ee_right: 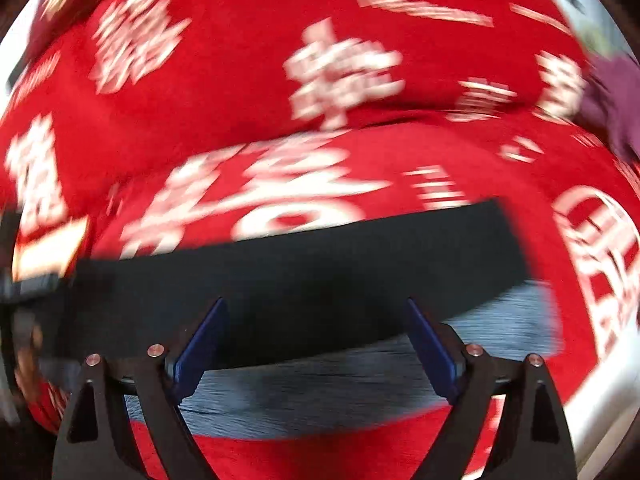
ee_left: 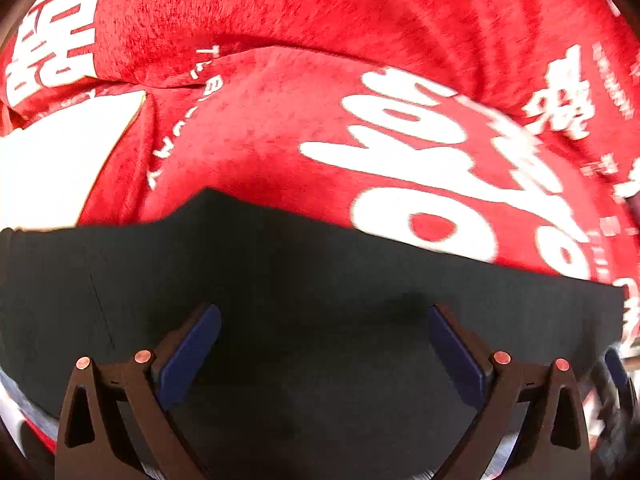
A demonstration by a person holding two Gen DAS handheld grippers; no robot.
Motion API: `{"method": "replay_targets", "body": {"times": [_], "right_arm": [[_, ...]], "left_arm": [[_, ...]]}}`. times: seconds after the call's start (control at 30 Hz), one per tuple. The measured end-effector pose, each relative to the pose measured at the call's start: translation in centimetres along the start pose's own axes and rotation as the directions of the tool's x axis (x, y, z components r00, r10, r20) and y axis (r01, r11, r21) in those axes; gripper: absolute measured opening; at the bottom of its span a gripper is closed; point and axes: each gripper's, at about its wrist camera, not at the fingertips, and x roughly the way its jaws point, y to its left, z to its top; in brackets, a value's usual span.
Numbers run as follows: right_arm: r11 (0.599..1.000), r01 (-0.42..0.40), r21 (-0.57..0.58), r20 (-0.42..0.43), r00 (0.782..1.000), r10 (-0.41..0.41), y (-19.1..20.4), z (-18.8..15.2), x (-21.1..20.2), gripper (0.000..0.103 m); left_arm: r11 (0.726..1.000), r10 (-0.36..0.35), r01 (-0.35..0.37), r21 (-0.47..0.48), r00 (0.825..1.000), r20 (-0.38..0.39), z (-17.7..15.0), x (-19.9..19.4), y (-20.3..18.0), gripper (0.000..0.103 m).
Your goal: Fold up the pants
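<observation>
Pants (ee_left: 304, 280): one dark folded pair, lying on one red blanket (ee_left: 280, 12) printed with white characters. Two grippers: left gripper (ee_left: 324, 328) and right gripper (ee_right: 316, 320) both with jaws apart, empty, poised above the pants.

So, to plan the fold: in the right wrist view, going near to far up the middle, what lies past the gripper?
Right gripper → grey fabric → black pants → red blanket.
</observation>
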Motion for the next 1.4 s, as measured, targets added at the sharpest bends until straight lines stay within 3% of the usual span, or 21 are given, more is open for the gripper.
{"method": "replay_targets", "body": {"times": [0.07, 0.13, 0.23, 0.3, 0.4, 0.5, 0.6, 0.67, 0.73, 0.8, 0.83, 0.9, 1.0, 1.03, 1.1, 1.2, 1.23, 1.3, 1.37, 1.4], "right_arm": [[0.998, 0.006, -0.059, -0.109, 0.994, -0.012, 2.9, -1.1, 3.2, 0.092], [0.981, 0.115, -0.154, -0.039, 0.992, -0.122, 4.9, -2.4, 3.5, 0.103], [0.994, 0.075, -0.076, -0.044, 0.996, -0.078, 3.9, -2.5, 3.7, 0.102], [0.990, 0.087, -0.113, -0.042, 0.995, -0.093, 4.3, -2.2, 4.5, 0.103], [0.989, 0.093, -0.111, -0.036, 0.995, -0.097, 4.3, -2.5, 4.3, 0.103], [0.989, 0.098, -0.112, -0.028, 0.994, -0.102, 4.1, -2.8, 3.9, 0.103], [0.988, 0.102, -0.112, -0.024, 0.994, -0.106, 4.1, -3.2, 3.6, 0.103], [0.988, 0.105, -0.111, -0.024, 0.994, -0.108, 4.2, -3.2, 3.5, 0.103], [0.988, 0.108, -0.111, -0.025, 0.993, -0.112, 4.2, -3.1, 3.5, 0.103], [0.988, 0.109, -0.110, -0.028, 0.993, -0.113, 4.3, -3.0, 3.6, 0.103], [0.988, 0.109, -0.111, -0.029, 0.993, -0.113, 4.3, -3.0, 3.6, 0.103], [0.988, 0.109, -0.112, -0.032, 0.993, -0.113, 4.3, -3.0, 3.6, 0.103], [0.988, 0.110, -0.113, -0.031, 0.993, -0.114, 4.2, -2.9, 3.6, 0.103], [0.987, 0.111, -0.112, -0.031, 0.993, -0.115, 4.2, -2.9, 3.6, 0.103], [0.987, 0.112, -0.111, -0.030, 0.993, -0.116, 4.2, -2.9, 3.6, 0.103], [0.986, 0.123, -0.111, -0.051, 0.990, -0.129, 4.3, -2.7, 3.6, 0.103], [0.984, 0.147, -0.103, -0.079, 0.985, -0.155, 4.7, -2.4, 3.4, 0.103], [0.981, 0.161, -0.111, -0.097, 0.980, -0.172, 5.7, -2.3, 2.8, 0.103], [0.980, 0.123, -0.155, -0.057, 0.989, -0.134, 8.2, -2.7, 1.2, 0.103], [0.977, 0.108, -0.182, -0.038, 0.992, -0.117, 9.4, -2.9, 0.7, 0.103]], "left_arm": [[1.000, 0.021, -0.021, 0.005, 1.000, -0.011, 0.3, 0.9, 1.3, 0.102], [1.000, 0.008, -0.008, -0.020, 1.000, 0.009, 0.2, 0.6, 3.9, 0.102], [0.997, -0.021, 0.023, -0.078, 1.000, 0.023, 0.0, 0.2, 8.6, 0.102], [0.995, -0.012, 0.016, -0.098, 0.999, 0.038, -0.1, -0.1, 11.5, 0.102], [0.993, 0.088, -0.082, -0.086, 0.994, 0.066, -0.3, -0.9, 14.3, 0.102], [0.993, 0.097, -0.090, -0.080, 0.991, 0.096, -0.5, -1.9, 17.5, 0.102], [0.983, 0.170, -0.160, -0.084, 0.978, 0.124, -0.4, -2.7, 20.4, 0.102], [0.995, 0.038, -0.026, -0.094, 0.992, 0.122, -0.5, -3.0, 22.3, 0.102], [0.998, -0.002, 0.011, -0.069, 0.992, 0.125, -0.6, -3.4, 22.9, 0.102], [0.999, 0.014, -0.009, -0.048, 0.993, 0.118, -1.0, -4.1, 22.5, 0.102], [0.998, 0.047, -0.039, -0.054, 0.987, 0.151, -1.7, -5.3, 22.4, 0.102], [0.999, 0.020, -0.015, -0.028, 0.977, 0.211, -3.1, -7.3, 22.2, 0.102], [0.998, 0.044, -0.035, -0.045, 0.978, 0.205, -6.1, -7.9, 22.9, 0.102], [0.998, 0.055, -0.048, -0.042, 0.981, 0.187, -7.3, -7.5, 23.1, 0.102], [0.988, 0.152, -0.148, -0.041, 0.981, 0.124, -9.2, -5.5, 23.9, 0.102], [0.978, 0.208, -0.210, -0.008, 0.964, 0.164, -10.8, -5.8, 23.6, 0.102], [0.977, 0.211, -0.211, -0.014, 0.965, 0.155, -11.0, -6.2, 23.4, 0.102], [0.989, 0.147, -0.140, -0.046, 0.970, 0.196, -11.7, -7.8, 23.0, 0.102], [0.996, 0.091, -0.086, -0.034, 0.971, 0.222, -12.3, -8.7, 21.9, 0.102], [0.996, 0.094, -0.092, -0.020, 0.968, 0.231, -12.6, -8.9, 21.1, 0.102]]}}
